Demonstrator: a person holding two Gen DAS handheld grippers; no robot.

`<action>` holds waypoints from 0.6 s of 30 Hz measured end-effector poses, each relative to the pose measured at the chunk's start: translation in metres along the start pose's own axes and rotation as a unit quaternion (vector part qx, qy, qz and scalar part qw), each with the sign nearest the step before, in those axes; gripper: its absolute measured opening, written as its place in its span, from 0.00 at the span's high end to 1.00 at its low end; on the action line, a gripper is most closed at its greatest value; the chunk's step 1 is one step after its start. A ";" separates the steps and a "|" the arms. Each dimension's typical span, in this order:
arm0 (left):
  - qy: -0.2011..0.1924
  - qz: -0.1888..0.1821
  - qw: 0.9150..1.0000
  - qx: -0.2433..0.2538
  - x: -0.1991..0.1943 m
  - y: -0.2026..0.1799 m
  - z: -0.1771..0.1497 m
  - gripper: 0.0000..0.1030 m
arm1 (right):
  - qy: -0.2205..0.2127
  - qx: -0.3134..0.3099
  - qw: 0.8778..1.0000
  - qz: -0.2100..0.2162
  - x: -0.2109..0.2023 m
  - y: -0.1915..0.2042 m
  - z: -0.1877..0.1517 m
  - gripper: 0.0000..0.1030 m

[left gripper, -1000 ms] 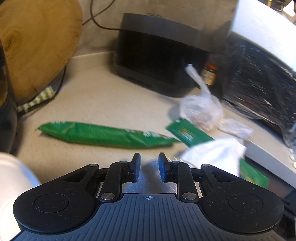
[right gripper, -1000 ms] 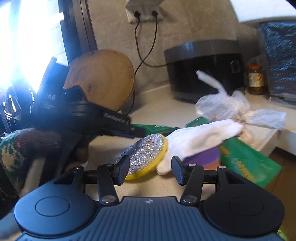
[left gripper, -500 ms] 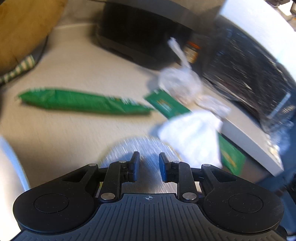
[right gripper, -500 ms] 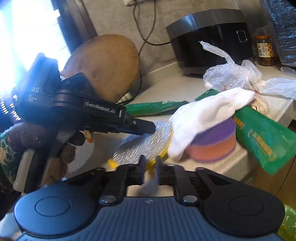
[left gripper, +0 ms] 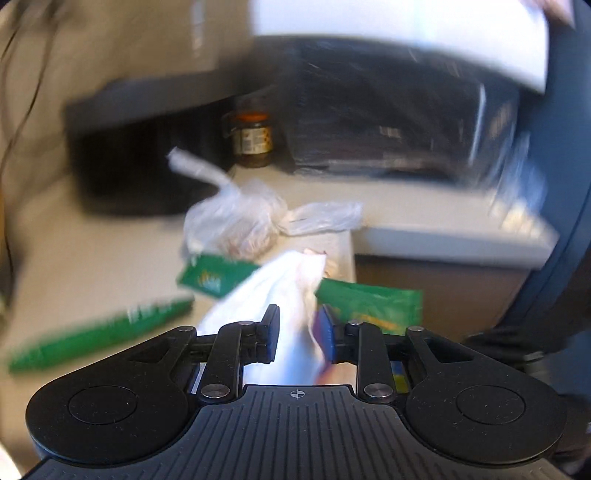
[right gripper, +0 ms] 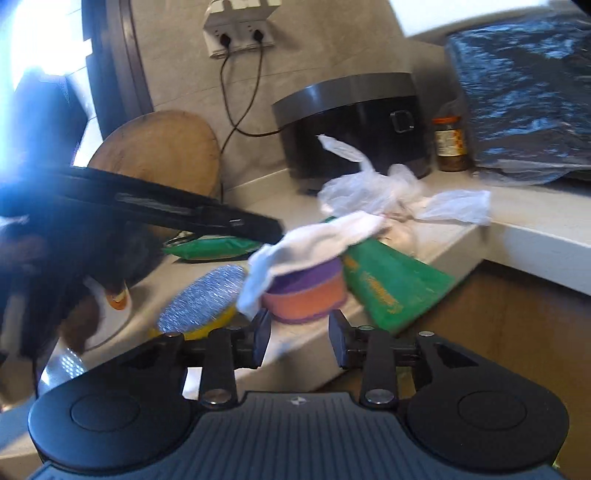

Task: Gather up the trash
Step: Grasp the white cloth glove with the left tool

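Left gripper (left gripper: 299, 334): jaws opening, white cloth (left gripper: 273, 295) between them. Ahead lay a clear plastic bag (left gripper: 243, 218); green wrappers (left gripper: 218, 278) flanked it.

Left wrist cam: sits low behind its own fingers, angled down over the counter (left gripper: 92, 258), close to the white cloth (left gripper: 273, 291); heavy motion blur. Right wrist cam: further back, off the counter's near edge, facing the far wall with the socket (right gripper: 242, 26). Shared: cloth (right gripper: 325, 236), clear plastic bag (left gripper: 240, 221) (right gripper: 369, 188), green packets (left gripper: 218, 278) (right gripper: 391, 280), black cooker (left gripper: 147, 147) (right gripper: 351, 122), jar (left gripper: 253, 138) (right gripper: 448, 144). Right cam also catches the left gripper (right gripper: 275, 230) from its left.
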State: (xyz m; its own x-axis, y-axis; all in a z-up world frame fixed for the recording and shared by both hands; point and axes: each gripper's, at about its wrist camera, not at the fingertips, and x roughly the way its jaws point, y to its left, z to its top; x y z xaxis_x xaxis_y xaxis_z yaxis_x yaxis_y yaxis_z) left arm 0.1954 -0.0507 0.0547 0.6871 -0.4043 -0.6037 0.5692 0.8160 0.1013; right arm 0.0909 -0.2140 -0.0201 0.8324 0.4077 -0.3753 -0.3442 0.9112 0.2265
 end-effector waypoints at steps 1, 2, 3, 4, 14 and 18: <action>0.002 0.024 0.999 0.040 0.007 -0.009 0.001 0.71 | -0.001 -0.003 1.000 -0.006 -0.003 -0.003 -0.003 0.66; 0.003 0.050 0.995 0.080 0.014 -0.019 0.000 0.71 | -0.002 -0.008 1.000 -0.013 -0.006 -0.007 -0.007 0.65; 0.002 0.071 0.991 0.113 0.020 -0.026 -0.002 0.71 | -0.003 -0.014 1.000 -0.020 -0.008 -0.009 -0.010 0.65; 0.003 0.078 0.988 0.134 0.024 -0.030 -0.006 0.71 | -0.002 -0.018 1.000 -0.024 -0.009 -0.012 -0.013 0.63; 0.020 0.034 0.997 0.068 0.036 -0.011 -0.009 0.78 | 0.016 -0.024 1.000 -0.007 0.001 -0.020 -0.024 0.50; 0.001 0.022 1.000 0.008 0.035 -0.001 -0.015 0.78 | 0.004 -0.035 0.999 -0.011 -0.001 -0.015 -0.020 0.45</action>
State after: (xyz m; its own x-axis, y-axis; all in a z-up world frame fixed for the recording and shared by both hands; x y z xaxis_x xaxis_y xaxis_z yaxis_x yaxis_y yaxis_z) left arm 0.2121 -0.0592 0.0215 0.7111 -0.3664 -0.6000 0.5452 0.8263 0.1416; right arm 0.0866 -0.2272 -0.0411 0.8371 0.3872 -0.3864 -0.3549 0.9220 0.1549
